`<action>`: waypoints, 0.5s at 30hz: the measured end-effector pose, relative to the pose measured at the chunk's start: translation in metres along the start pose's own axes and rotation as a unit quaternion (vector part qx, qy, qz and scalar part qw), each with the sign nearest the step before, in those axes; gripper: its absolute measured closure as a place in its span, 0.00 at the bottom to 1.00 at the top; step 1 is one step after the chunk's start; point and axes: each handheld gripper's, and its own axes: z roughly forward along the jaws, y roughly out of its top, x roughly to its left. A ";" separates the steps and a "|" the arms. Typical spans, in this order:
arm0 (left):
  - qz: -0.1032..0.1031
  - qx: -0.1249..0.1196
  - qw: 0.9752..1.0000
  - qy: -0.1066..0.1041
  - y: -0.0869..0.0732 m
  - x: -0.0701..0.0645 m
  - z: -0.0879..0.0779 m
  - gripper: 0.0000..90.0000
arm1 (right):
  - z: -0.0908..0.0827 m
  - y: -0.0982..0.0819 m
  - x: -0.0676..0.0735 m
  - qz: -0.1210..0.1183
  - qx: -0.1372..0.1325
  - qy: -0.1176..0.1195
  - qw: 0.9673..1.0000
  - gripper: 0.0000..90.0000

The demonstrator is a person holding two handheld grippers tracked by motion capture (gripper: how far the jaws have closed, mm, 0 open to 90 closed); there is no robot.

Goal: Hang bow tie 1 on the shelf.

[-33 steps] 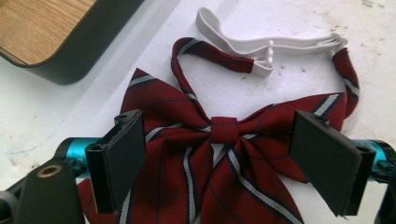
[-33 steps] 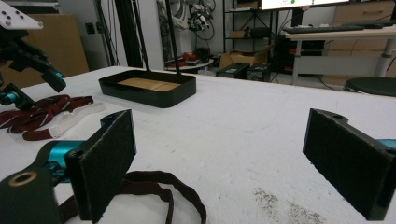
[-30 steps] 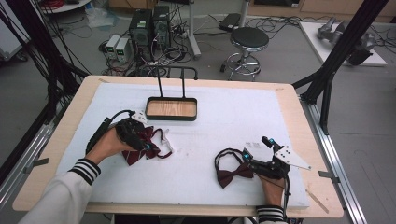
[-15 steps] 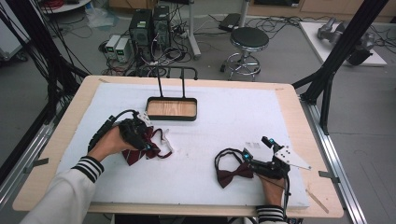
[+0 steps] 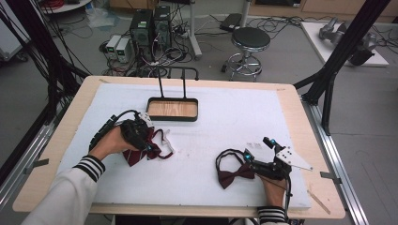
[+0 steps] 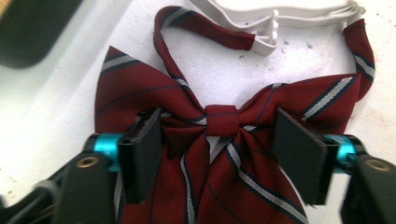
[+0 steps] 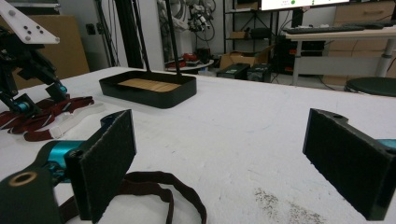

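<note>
Maroon striped bow tie straddled by left tool spread wide, right tool released, empty.

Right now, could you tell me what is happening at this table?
A person works two handheld grippers over a white mat. The left gripper sits open over a striped maroon bow tie, its jaws either side of the knot. The right gripper is open beside a plain dark red bow tie. A black tray with a wooden floor stands behind them.
</note>
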 end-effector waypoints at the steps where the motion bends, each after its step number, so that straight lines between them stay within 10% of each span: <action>1: 0.000 0.000 1.000 0.000 0.000 0.000 0.000 0.42 | 0.000 0.000 0.000 0.000 0.000 0.000 1.000 0.10; 15: -0.005 0.010 1.000 -0.008 0.000 0.003 -0.002 0.69 | 0.000 0.000 0.000 -0.003 -0.001 0.001 1.000 0.10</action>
